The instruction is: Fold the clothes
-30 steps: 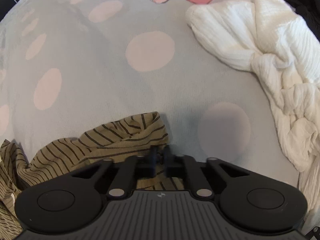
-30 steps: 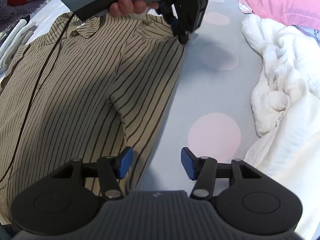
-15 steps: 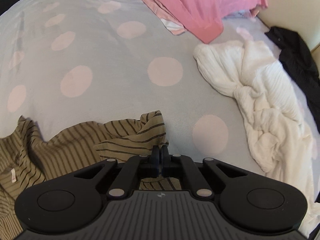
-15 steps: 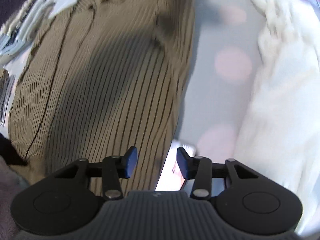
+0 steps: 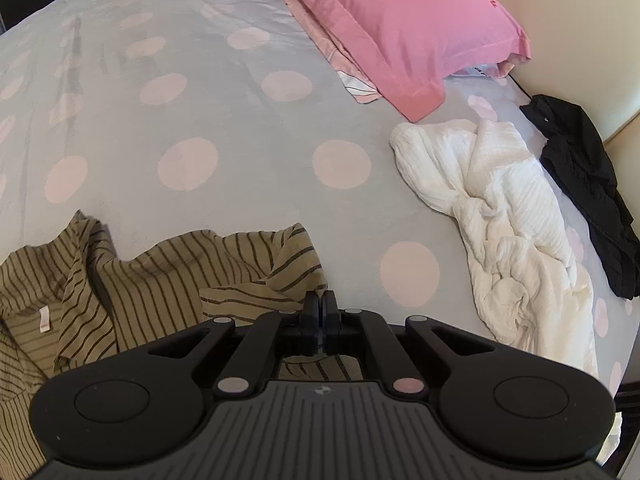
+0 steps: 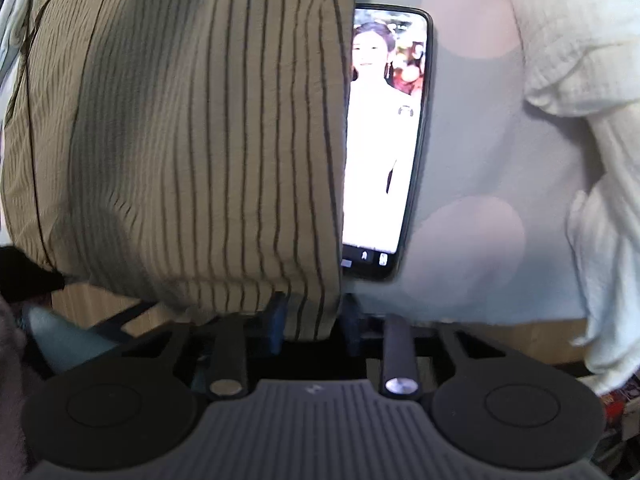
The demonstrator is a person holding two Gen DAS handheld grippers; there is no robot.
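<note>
A tan shirt with dark stripes [image 5: 160,280] lies on the bed, its collar end bunched and lifted. My left gripper [image 5: 321,306] is shut on a fold of that end. In the right wrist view the shirt's lower part [image 6: 200,140] runs down to the bed's edge. My right gripper [image 6: 314,326] is at the hem corner. Its jaws are closing, and the corner of fabric hangs between the blue fingers [image 6: 276,320] with a small gap still showing on the right side.
A lit phone [image 6: 380,140] lies on the spotted sheet [image 5: 240,140], partly under the shirt's right edge. A crumpled white garment [image 5: 500,216] lies to the right, a black garment [image 5: 580,172] beyond it. A pink pillow [image 5: 400,20] lies at the head.
The left gripper rose, pulling the shirt's collar end up with it. The right gripper travelled down the shirt's right edge to the hem, its jaws narrowed, and the phone came into view.
</note>
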